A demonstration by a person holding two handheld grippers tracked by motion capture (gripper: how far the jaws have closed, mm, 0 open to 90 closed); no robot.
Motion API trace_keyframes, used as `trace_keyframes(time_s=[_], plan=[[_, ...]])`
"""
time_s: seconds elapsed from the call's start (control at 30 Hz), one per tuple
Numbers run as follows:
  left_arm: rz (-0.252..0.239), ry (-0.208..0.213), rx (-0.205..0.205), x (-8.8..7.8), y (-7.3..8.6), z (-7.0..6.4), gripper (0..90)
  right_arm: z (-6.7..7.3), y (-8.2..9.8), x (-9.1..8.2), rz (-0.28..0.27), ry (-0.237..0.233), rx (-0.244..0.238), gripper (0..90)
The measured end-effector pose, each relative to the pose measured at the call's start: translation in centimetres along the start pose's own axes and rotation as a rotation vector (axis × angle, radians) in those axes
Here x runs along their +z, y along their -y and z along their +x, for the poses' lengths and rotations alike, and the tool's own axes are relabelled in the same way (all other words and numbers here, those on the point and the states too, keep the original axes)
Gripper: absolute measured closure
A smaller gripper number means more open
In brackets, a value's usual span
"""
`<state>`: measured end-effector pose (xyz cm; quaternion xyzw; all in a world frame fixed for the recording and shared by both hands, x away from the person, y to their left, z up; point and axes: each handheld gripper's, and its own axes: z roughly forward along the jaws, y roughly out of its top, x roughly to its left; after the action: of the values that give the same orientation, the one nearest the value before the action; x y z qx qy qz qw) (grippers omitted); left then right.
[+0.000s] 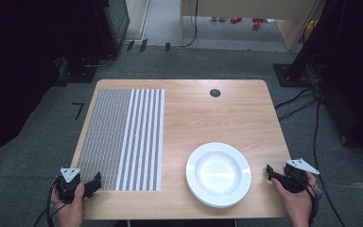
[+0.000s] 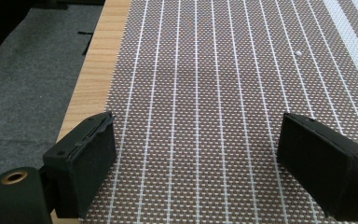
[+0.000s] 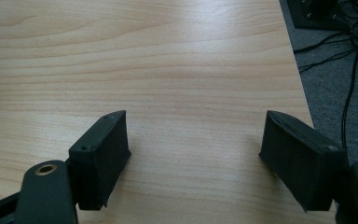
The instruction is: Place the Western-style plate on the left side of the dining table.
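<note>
A white plate [image 1: 218,174] sits on the wooden table [image 1: 203,113] at the front right of centre; it looks like a short stack. A woven grey and white striped placemat [image 1: 123,137] covers the table's left part. My left gripper [image 1: 96,180] hovers over the placemat's front left corner, held in a hand, its jaws wide apart with nothing between them. In the left gripper view the placemat [image 2: 205,93] runs ahead between the open gripper [image 2: 196,154]. My right gripper [image 1: 269,171] rests just right of the plate, open and empty over bare wood [image 3: 168,70].
A small dark round hole [image 1: 215,92] marks the table's far side. Cables [image 1: 307,104] trail over the grey carpet to the right, with dark stands at both sides. The table's right edge [image 3: 298,79] lies close to my right gripper.
</note>
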<state>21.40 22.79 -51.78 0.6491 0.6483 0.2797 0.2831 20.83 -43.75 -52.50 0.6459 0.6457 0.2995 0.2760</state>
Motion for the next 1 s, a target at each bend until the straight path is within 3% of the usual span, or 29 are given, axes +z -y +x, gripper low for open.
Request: trace_keyframes(time_s=[0.07, 0.13, 0.33, 0.5, 0.7, 1.0], plan=[[0.002, 0.002, 0.001, 0.0, 0.0, 0.0, 11.5, 0.0, 0.0, 0.0, 0.002, -0.004, -0.003, 20.4], [0.008, 0.001, 0.006, -0.1, 0.0, 0.0, 11.6, 0.1, -0.1, 0.2, 0.020, -0.037, -0.026, 11.9], [0.009, -0.020, 0.016, -0.4, -0.3, -0.3, 11.6, 0.3, -0.1, 0.2, 0.020, -0.020, -0.018, 12.6], [-0.014, -0.002, 0.005, -0.9, -0.8, -0.6, 11.5, 0.3, -0.1, 0.2, 0.018, -0.009, -0.011, 13.0], [-0.036, 0.050, -0.006, -1.6, -1.9, -1.8, 11.2, 0.3, -0.1, 0.3, 0.018, -0.003, -0.006, 13.0], [-0.067, 0.104, 0.031, -1.9, -3.7, -4.6, 10.6, 0.3, -0.1, 0.3, 0.017, -0.002, -0.006, 13.0]])
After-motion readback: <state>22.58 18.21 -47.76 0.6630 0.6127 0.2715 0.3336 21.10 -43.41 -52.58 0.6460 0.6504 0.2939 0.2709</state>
